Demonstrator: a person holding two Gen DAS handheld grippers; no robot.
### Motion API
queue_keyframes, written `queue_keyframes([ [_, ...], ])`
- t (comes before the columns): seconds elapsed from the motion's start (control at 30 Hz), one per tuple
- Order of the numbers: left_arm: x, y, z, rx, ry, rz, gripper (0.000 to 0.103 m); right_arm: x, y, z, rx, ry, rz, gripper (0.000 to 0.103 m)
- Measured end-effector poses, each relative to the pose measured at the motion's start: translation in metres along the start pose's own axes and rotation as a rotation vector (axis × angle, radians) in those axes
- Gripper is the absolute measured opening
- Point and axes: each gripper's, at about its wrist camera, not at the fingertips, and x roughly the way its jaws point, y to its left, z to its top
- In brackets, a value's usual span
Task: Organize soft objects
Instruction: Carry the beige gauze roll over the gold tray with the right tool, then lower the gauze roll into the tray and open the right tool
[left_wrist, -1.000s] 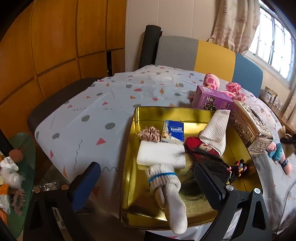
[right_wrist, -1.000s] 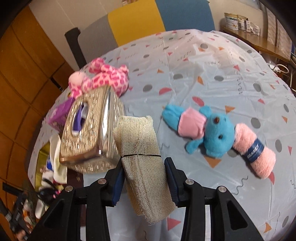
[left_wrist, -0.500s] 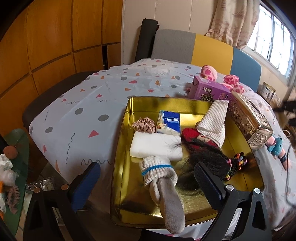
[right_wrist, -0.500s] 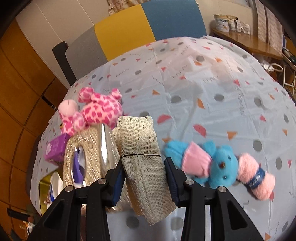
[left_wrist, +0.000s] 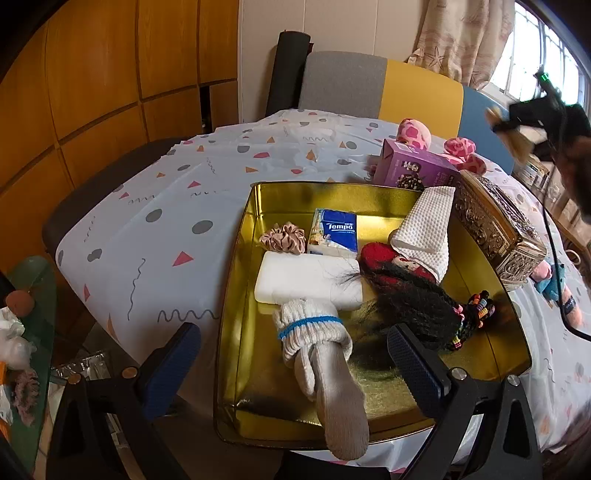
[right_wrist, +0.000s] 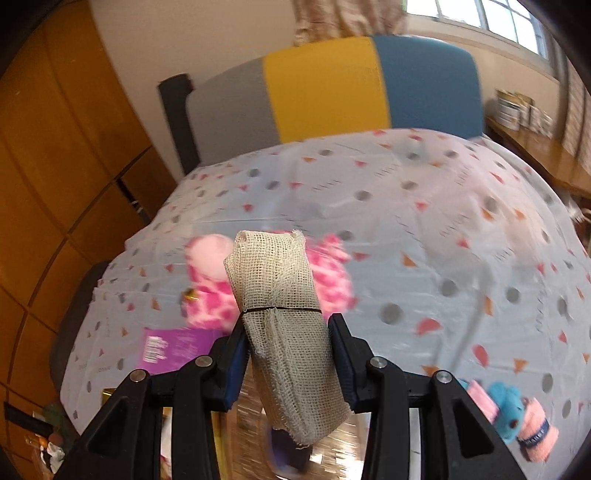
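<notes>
My right gripper (right_wrist: 286, 354) is shut on a beige gauze roll (right_wrist: 273, 280) bound by a thin black band, held in the air above the ornate metal tissue box (right_wrist: 332, 452). In the left wrist view that gripper (left_wrist: 517, 125) shows blurred at the upper right. The gold tray (left_wrist: 240, 258) holds a grey sock (left_wrist: 332, 384), a white pad (left_wrist: 306, 280), a pink scrunchie (left_wrist: 282, 240), a Tempo tissue pack (left_wrist: 334, 232), a white waffle cloth (left_wrist: 428, 232) and a black-haired doll (left_wrist: 417, 299). My left gripper (left_wrist: 295, 354) is open and empty over the tray's near edge.
A pink spotted plush (right_wrist: 332, 280) and a purple box (right_wrist: 173, 347) lie beyond the tissue box (left_wrist: 498, 229). A blue plush toy (right_wrist: 506, 406) with a pink towel roll (right_wrist: 535, 435) lies at the lower right. Chairs stand behind the patterned tablecloth (right_wrist: 406, 221). A cable (left_wrist: 554, 258) hangs at the right.
My right gripper has risen and swung left over the tissue box, still carrying the gauze roll, and now shows in the left wrist view. The left gripper has barely moved.
</notes>
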Motion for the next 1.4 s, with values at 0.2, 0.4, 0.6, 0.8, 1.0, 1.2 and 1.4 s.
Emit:
queue_keyframes([
  [0.2,0.000,0.001,-0.003,-0.004,0.007,0.001,0.102,0.010,0.062,0.000,-0.092,0.008,0.105,0.041],
  [0.4,-0.001,0.004,-0.004,-0.007,0.008,0.006,0.102,0.016,0.117,-0.022,-0.184,0.044,0.216,0.041],
  [0.6,-0.002,0.010,-0.006,-0.033,0.012,0.005,0.102,0.021,0.154,-0.064,-0.276,0.114,0.302,0.041],
  [0.8,-0.005,0.019,-0.008,-0.063,0.006,0.019,0.102,0.027,0.167,-0.110,-0.318,0.192,0.353,0.041],
  [1.0,-0.009,0.030,-0.009,-0.093,-0.003,0.040,0.102,0.036,0.173,-0.157,-0.367,0.283,0.376,0.041],
  [1.2,-0.009,0.035,-0.010,-0.110,0.002,0.043,0.102,0.052,0.181,-0.200,-0.397,0.356,0.369,0.041],
  [1.4,-0.010,0.033,-0.010,-0.095,-0.006,0.054,0.102,0.072,0.179,-0.217,-0.402,0.373,0.280,0.045],
])
